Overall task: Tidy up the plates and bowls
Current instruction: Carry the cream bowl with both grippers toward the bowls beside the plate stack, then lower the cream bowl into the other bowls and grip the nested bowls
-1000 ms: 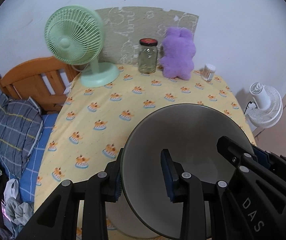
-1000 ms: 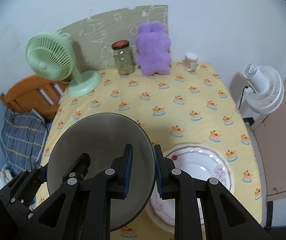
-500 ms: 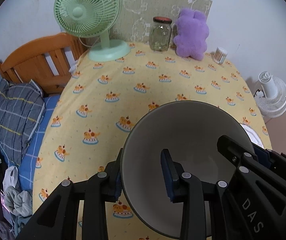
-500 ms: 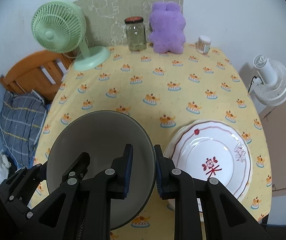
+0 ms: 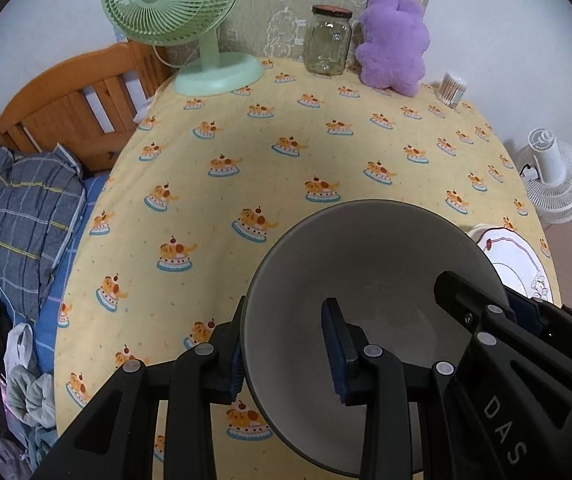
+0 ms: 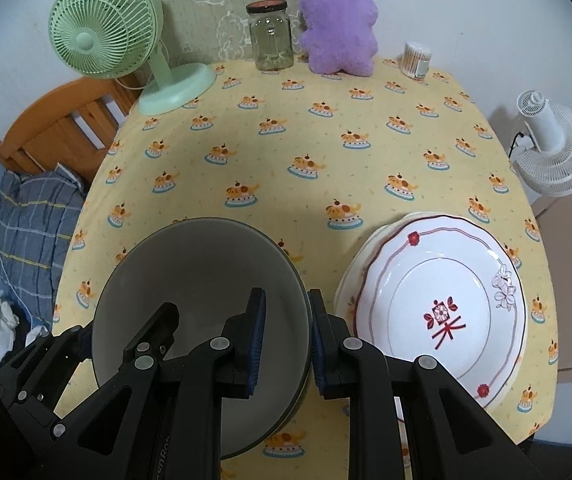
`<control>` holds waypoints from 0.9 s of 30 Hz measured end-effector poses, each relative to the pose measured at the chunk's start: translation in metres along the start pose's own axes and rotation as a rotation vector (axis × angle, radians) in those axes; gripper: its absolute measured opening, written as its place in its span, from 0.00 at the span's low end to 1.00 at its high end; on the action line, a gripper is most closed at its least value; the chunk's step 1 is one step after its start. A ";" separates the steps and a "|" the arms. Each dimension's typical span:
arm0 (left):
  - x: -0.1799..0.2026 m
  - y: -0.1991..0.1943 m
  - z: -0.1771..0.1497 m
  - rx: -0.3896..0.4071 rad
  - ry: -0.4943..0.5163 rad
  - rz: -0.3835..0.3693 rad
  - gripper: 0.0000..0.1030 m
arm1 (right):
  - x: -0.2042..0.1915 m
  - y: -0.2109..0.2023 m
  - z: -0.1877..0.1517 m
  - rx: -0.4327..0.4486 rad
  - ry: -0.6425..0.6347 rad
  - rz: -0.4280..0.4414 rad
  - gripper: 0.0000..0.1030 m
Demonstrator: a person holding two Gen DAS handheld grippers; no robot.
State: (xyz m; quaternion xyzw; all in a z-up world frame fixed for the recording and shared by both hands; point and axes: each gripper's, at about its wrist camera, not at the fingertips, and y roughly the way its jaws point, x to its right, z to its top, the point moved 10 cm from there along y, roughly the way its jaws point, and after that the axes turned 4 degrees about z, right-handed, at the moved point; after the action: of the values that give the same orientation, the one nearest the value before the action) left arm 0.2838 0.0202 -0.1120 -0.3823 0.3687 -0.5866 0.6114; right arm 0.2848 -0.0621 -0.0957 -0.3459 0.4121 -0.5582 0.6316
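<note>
Yellow tablecloth [image 6: 325, 140] is lying mostly bare mid-table; fan [image 6: 106, 28], jar [image 6: 270, 36] and plush [image 6: 337, 28] are lining the far edge. Left gripper [image 5: 286, 356] and right gripper [image 6: 284, 336] are both clamping the grey bowl's [image 6: 202, 280] rim, opposite sides. Bowl is sitting just left of the plates [image 6: 441, 308], near the front edge.
</note>
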 end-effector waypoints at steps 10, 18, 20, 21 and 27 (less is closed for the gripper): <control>0.001 0.007 0.000 -0.003 0.020 0.016 0.31 | 0.002 0.009 -0.001 -0.007 -0.003 0.003 0.23; 0.002 0.008 -0.008 0.012 0.063 0.014 0.35 | -0.001 0.006 -0.008 0.006 -0.054 -0.013 0.23; 0.003 0.007 -0.008 0.009 0.072 0.009 0.36 | 0.000 0.006 -0.009 0.000 -0.048 -0.013 0.24; 0.003 0.005 -0.008 0.011 0.074 0.006 0.36 | 0.000 0.005 -0.009 -0.002 -0.041 -0.005 0.24; 0.003 -0.008 -0.011 0.024 0.071 -0.027 0.44 | 0.002 -0.007 -0.014 -0.005 -0.005 0.039 0.24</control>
State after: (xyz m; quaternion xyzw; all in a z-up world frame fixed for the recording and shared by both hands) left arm 0.2708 0.0163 -0.1091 -0.3590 0.3778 -0.6125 0.5944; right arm 0.2691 -0.0650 -0.0959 -0.3407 0.4188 -0.5439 0.6424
